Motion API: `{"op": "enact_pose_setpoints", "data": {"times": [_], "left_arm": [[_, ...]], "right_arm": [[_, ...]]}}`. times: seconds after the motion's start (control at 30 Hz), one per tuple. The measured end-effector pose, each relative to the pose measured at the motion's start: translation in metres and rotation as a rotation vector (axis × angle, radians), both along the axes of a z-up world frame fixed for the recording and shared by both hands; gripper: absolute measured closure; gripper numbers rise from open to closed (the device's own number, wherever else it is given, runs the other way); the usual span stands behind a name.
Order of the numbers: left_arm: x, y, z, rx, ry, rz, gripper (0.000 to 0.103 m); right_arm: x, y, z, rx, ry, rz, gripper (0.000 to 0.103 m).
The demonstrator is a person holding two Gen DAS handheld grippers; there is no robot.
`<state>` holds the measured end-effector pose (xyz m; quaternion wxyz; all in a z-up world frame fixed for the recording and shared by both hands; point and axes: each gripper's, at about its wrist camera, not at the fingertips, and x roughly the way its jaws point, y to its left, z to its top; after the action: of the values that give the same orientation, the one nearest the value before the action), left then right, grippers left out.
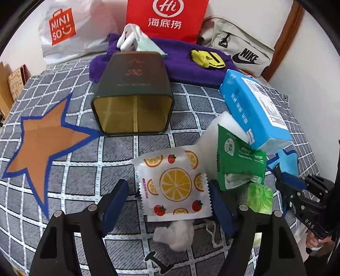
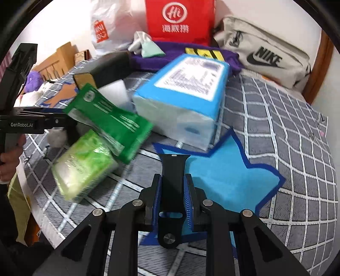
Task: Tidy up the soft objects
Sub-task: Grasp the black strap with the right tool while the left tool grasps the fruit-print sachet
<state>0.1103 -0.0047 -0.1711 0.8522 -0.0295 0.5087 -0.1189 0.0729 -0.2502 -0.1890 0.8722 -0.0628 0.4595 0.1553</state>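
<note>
My left gripper (image 1: 167,206) stands open over the checked bed cover, its blue fingers on either side of a white packet printed with orange slices (image 1: 174,184); a gap shows at the left finger. A cotton ball (image 1: 174,233) lies just below the packet. To the right are a green packet (image 1: 240,157), a light green tissue pack (image 1: 257,197) and a big blue tissue pack (image 1: 255,110). My right gripper (image 2: 172,176) is shut on a black watch strap (image 2: 172,167), above a blue star patch (image 2: 223,180).
A dark tin box (image 1: 131,95) lies on its side, open end toward me, beside a brown star patch (image 1: 46,140). Behind are a purple towel (image 1: 191,68), a yellow pouch (image 1: 207,58), a Nike bag (image 1: 240,48), a red bag (image 1: 165,19) and a Miniso bag (image 1: 70,29).
</note>
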Motion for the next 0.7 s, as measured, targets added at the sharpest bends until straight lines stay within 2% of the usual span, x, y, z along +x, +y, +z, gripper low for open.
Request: {"op": "enact_pose_setpoints", "data": {"times": [0.07,0.1,0.13,0.17,0.2,0.23,0.27,0.4,0.7], "left_arm": [[0.001,0.001,0.000,0.002,-0.007,0.010,0.028],[0.001,0.002,0.001,0.000,-0.012,0.011,0.029],[0.000,0.004,0.003,-0.005,-0.025,0.014,0.035],[-0.001,0.006,0.005,-0.015,-0.035,0.013,0.048],[-0.001,0.008,0.006,-0.023,-0.036,0.008,0.049],[-0.002,0.009,0.007,-0.029,-0.039,0.003,0.051],[-0.004,0.011,0.009,-0.031,-0.050,0.002,0.057],[-0.006,0.017,0.015,-0.042,-0.075,0.009,0.061],[-0.012,0.030,0.034,-0.046,-0.117,0.052,0.061]], "right_arm": [[-0.001,0.002,-0.001,0.004,-0.005,0.001,0.079],[-0.001,0.002,-0.002,0.013,-0.006,0.008,0.071],[-0.001,0.004,-0.003,0.017,-0.020,0.012,0.070],[-0.001,0.006,-0.005,0.010,-0.036,0.017,0.070],[-0.001,0.007,-0.005,0.006,-0.047,0.018,0.070],[-0.001,0.007,-0.005,0.010,-0.051,0.017,0.075],[0.000,0.007,-0.005,0.019,-0.051,0.015,0.082],[0.001,0.004,-0.001,0.038,-0.036,0.014,0.082],[-0.005,-0.004,0.016,0.086,-0.049,0.004,0.082]]}}
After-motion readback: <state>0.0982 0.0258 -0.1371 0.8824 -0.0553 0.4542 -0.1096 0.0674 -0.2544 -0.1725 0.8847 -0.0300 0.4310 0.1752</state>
